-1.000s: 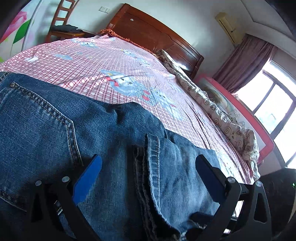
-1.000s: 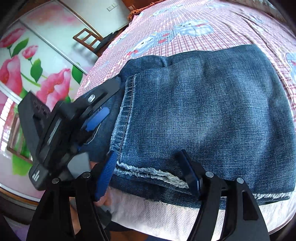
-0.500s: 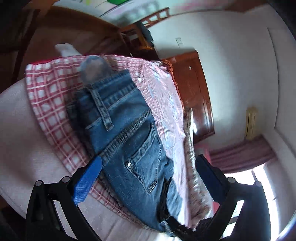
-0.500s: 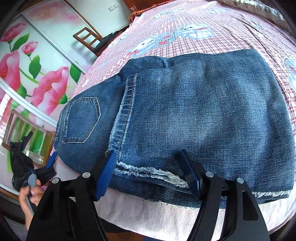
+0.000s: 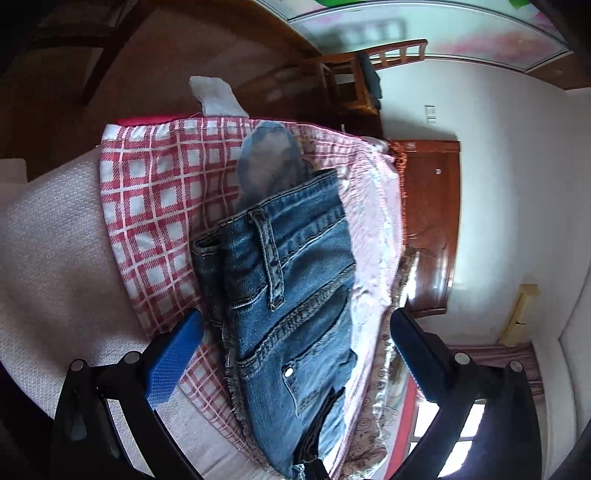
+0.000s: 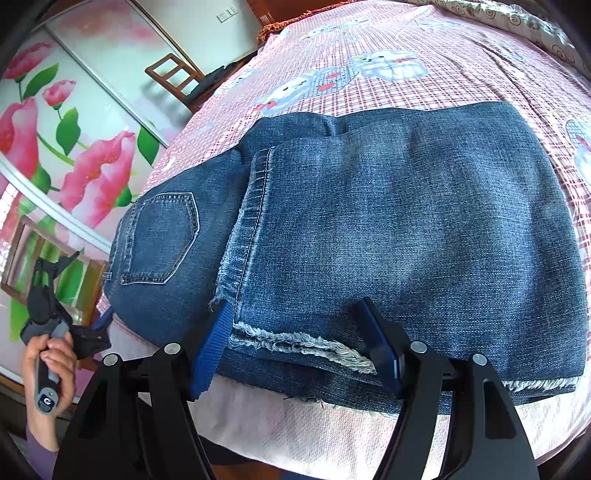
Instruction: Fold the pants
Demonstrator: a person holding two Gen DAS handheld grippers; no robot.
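Observation:
Blue denim pants (image 6: 388, 229) lie folded on the bed, legs doubled over the seat, frayed hems at the near edge and a back pocket at the left. My right gripper (image 6: 299, 347) is open, its blue pads straddling the frayed hem at the bed's edge. My left gripper (image 5: 295, 354) is open and empty, held off the bed's side and looking at the waistband end of the pants (image 5: 291, 295). It also shows in the right wrist view (image 6: 99, 325), in a hand at the left.
The bed has a pink checked sheet (image 6: 369, 66) over a white mattress cover (image 6: 332, 417). A wooden headboard (image 5: 428, 229), a wooden chair (image 6: 173, 77), a flowered sliding door (image 6: 74, 129) and a patterned quilt (image 6: 535, 22) surround it.
My left gripper has let go of the pants and pulled back off the left side of the bed, turning to face the waistband. My right gripper has stayed at the hem.

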